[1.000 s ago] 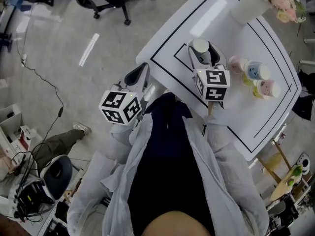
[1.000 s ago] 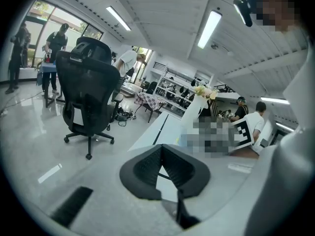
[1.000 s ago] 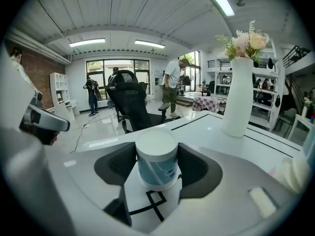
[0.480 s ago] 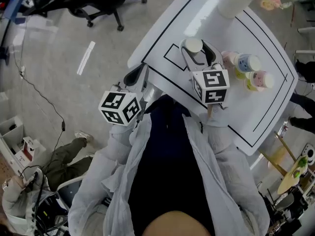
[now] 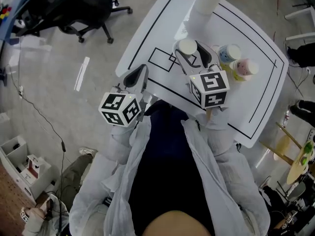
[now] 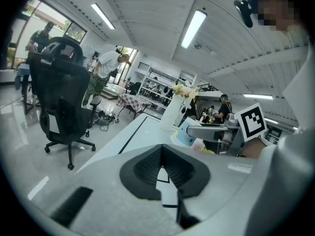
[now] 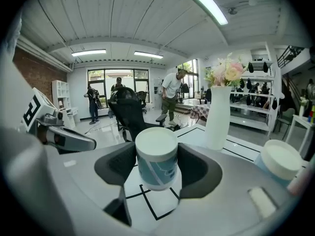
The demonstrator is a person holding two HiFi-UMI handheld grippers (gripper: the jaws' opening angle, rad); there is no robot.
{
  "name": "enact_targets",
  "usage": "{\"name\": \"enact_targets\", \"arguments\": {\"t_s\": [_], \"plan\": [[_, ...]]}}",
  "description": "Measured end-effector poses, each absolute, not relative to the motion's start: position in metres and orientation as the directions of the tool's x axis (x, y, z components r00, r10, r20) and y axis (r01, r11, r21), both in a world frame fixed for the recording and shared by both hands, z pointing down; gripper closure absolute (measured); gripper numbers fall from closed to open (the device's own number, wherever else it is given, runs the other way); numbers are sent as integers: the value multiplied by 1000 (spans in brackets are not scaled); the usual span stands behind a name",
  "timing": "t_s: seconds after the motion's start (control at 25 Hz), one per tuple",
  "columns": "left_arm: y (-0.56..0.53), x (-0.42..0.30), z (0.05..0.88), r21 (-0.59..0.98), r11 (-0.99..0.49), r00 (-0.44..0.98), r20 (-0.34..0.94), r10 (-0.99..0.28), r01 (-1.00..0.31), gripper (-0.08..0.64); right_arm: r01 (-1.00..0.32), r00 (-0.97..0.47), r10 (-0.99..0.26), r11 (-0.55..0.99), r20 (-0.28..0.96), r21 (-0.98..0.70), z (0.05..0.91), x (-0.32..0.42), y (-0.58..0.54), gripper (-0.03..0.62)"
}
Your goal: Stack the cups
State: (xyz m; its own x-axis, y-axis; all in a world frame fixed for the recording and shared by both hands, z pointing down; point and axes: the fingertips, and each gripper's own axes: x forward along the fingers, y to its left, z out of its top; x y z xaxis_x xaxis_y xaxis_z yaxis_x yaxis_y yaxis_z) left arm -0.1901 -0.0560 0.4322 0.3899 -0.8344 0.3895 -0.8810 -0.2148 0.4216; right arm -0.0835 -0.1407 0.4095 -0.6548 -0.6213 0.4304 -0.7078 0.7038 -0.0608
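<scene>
The right gripper [image 7: 156, 167] pinches a round cup [image 7: 156, 156] between its dark pads, the flat white end up and a teal print on the smooth side, over the glossy white table [image 5: 162, 23]. A blue cup [image 5: 229, 53] and a pink cup [image 5: 244, 69] are at its 3 o'clock. The left gripper [image 6: 162, 163] has its ribbed jaws pressed together, empty.

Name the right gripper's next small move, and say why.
Probably carry the right gripper over the blue cup: its fingers hold the teal-printed cup off the table, and the blue cup stands nearest, beside the pink cup.
</scene>
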Motion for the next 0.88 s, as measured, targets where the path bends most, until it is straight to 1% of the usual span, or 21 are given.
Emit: {"name": "enact_targets", "arguments": {"t_s": [0.28, 0.56, 0.88], "plan": [[-65, -162, 418, 415, -279, 437, 357, -826, -866, 558, -735, -637, -660, 676, 398, -55, 382, -53, -139, 318], [-65, -138, 410, 418, -324, 477, 339, -811, -849, 558, -726, -643, -669, 688, 372, -17, 347, -30, -132, 318], [-72, -100, 401, 417, -416, 556, 309, -772, -808, 557, -765, -599, -723, 643, 345, 20, 320, 11, -130, 318]]}}
